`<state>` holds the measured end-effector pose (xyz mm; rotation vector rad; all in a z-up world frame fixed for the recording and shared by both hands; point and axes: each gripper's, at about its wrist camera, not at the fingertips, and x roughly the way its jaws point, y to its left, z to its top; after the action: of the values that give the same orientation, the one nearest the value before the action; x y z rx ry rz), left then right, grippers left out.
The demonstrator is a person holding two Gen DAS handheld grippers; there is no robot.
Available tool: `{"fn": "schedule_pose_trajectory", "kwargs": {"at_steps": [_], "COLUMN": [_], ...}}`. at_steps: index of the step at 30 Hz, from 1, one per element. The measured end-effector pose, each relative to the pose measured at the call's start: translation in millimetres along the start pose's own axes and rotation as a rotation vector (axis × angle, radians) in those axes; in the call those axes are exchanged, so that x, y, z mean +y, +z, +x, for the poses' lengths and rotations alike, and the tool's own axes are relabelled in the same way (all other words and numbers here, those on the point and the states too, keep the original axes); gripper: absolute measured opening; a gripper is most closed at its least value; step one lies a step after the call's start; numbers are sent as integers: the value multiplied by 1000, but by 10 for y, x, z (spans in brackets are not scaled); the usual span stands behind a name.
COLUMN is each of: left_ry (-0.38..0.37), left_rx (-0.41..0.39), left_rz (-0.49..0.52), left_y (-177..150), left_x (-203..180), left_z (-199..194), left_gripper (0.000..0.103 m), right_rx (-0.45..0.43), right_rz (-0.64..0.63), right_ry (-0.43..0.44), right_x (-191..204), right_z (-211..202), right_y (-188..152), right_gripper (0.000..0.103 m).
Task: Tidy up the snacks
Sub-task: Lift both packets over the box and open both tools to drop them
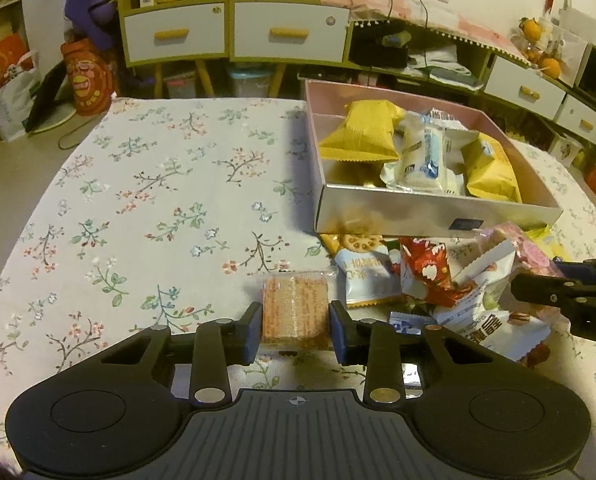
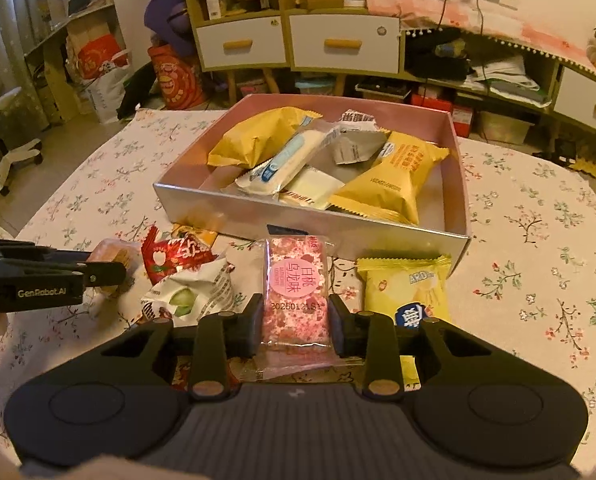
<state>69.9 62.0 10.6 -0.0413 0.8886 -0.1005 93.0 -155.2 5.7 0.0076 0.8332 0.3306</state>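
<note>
My left gripper has its jaws clamped on a biscuit pack, a clear wrapper showing an orange-brown square with pale speckling. It sits at the left edge of the snack pile, low over the floral tablecloth.

My right gripper has its jaws clamped on a pink pack, a clear-edged wrapper printed with pink blossoms, a round pink label and a date code. Its far end reaches toward the near wall of the box.

Around it on the cloth lie a yellow pack just to the right, a white-and-green pack to the left, and a red pack beyond that, near the box's front left corner.

The box is silver outside, pink inside, and sits toward the table's far edge. Inside I see two puffy yellow packs and a white bar with blue print, loosely heaped.
</note>
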Motion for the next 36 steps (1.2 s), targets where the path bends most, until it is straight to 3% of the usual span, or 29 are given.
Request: {"fn": "schedule_pose_trajectory", "kwargs": {"at_steps": [23, 36], "left_ry": [-34, -61], "left_rx": [-91, -137], "left_rz": [-37, 73], "left_y": [248, 612], "left_x": [-120, -470], "left_z": [-278, -105], "left_gripper": [32, 32], "right_rx": [-112, -114], "right_rz": [159, 246], "right_ry": [-38, -1], "right_x": [-342, -398], "right_z": [-258, -87], "right_y": [193, 392], "right_gripper": [30, 30]}}
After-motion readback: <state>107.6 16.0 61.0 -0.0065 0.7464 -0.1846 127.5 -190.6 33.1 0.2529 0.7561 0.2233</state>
